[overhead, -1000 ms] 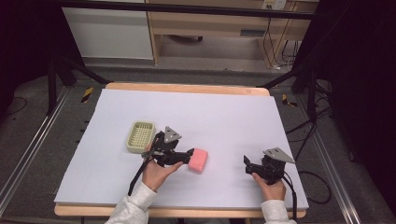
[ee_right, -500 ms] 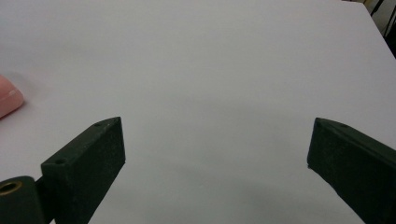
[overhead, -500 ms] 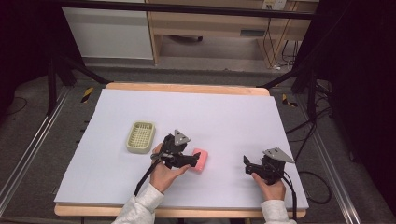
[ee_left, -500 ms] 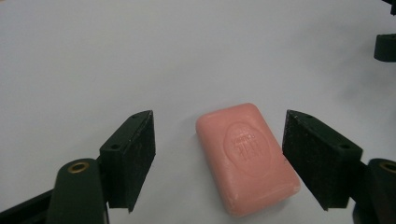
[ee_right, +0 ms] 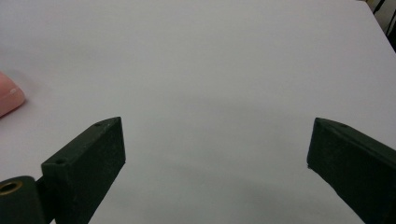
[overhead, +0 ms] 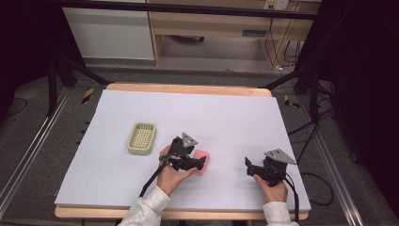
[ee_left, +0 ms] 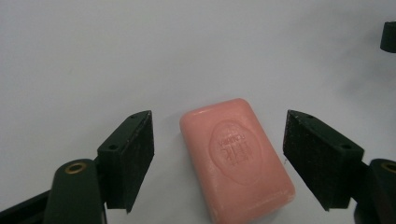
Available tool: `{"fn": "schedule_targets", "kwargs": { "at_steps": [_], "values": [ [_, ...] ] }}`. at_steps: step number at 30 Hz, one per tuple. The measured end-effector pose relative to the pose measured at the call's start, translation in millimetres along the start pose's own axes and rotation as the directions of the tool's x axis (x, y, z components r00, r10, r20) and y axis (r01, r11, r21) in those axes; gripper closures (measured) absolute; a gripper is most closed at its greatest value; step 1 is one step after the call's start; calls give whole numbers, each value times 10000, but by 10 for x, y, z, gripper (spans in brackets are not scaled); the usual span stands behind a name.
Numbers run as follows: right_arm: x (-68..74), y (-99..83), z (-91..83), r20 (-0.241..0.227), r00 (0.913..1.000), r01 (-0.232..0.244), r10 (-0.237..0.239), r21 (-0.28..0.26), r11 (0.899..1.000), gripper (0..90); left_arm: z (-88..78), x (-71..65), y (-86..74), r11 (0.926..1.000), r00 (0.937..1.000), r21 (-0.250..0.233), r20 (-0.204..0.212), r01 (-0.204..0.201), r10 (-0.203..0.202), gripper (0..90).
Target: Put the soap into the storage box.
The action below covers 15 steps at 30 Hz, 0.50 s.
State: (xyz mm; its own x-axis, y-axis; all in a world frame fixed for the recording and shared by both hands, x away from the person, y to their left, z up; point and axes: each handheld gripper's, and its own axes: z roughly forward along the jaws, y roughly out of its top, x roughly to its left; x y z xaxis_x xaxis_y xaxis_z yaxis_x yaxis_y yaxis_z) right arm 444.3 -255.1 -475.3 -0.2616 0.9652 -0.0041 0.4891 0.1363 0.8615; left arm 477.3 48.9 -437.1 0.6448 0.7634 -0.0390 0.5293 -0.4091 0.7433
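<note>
Soap (ee_left: 238, 156) lies between left hand-held gripper's (ee_left: 219, 161) just-widened, untouching jaws; right hand-held gripper (ee_right: 217, 168) open, idle. Next: close squarely.

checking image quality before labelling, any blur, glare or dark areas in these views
High view: the white table is evenly lit, its surroundings fall into dark. Left gripper view: the pink soap is sharp enough to show its embossed stamp, with a soft shadow beside it and no glare. Right gripper view: the near jaws look slightly soft, and the soap's edge is cropped at left.

pink soap (ee_left: 238, 158), pale green basket (overhead: 141, 138)
</note>
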Motion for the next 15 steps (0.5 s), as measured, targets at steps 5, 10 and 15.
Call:
{"fn": "schedule_targets", "kwargs": {
  "at_steps": [5, 10, 15],
  "values": [
    [-3, -1, 3, 13, 10000, 60, -60, -13, 10000, 48, 47, -28, 7, 9999, 10000, 170, -11, 0, 1, 240],
    [-1, 0, 2, -24, 10000, 9, -9, 27, 10000, 49, 99, -49, 6, 9993, 10000, 372, -39, 24, -22, 230],
    [1, -1, 5, -29, 10000, 7, -6, 37, 10000, 49, 158, -65, -3, 9981, 9999, 623, -108, 29, -22, 222]
  ]
}}
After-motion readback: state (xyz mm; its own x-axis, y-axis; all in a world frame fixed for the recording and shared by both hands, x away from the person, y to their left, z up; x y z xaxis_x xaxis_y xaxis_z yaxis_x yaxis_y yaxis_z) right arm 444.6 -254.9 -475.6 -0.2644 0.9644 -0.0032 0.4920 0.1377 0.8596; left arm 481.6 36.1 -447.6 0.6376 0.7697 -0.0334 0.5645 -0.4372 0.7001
